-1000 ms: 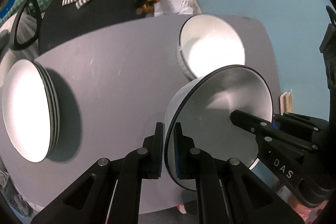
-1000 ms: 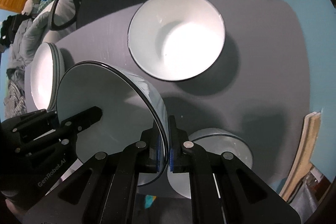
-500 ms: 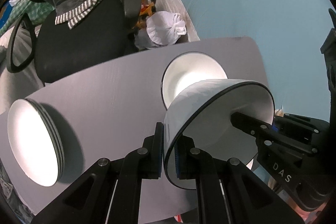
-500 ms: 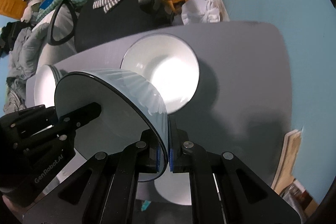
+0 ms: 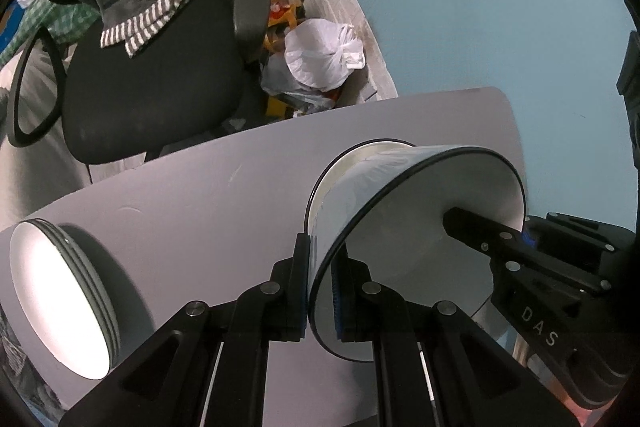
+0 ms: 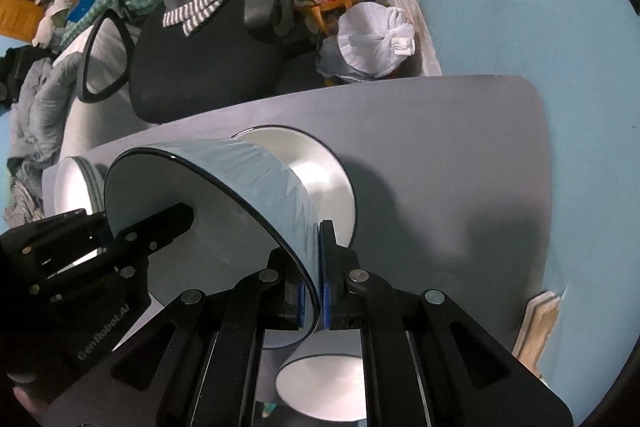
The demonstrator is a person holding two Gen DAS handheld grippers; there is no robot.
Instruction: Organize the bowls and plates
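Note:
Both grippers hold one white bowl with a black rim (image 5: pixel 420 227) by opposite sides of its rim, lifted above the grey table (image 5: pixel 208 203). My left gripper (image 5: pixel 320 287) is shut on its near rim. My right gripper (image 6: pixel 314 291) is shut on the opposite rim of the same bowl (image 6: pixel 224 203). A second white bowl (image 6: pixel 320 179) stands on the table just behind the held one, partly hidden. A stack of white plates (image 5: pixel 60 303) lies at the table's left end. Another bowl (image 6: pixel 324 383) sits below my right gripper.
A black office chair (image 5: pixel 160 79) draped with grey clothing stands behind the table. A white plastic bag (image 5: pixel 324 55) and clutter lie on the floor by the blue wall (image 5: pixel 480 7). Wooden boards (image 6: pixel 536 327) lean at the table's right edge.
Both grippers have raised the held bowl and carried it toward the far bowl, which it now overlaps. The views have tilted up, showing more chair and wall.

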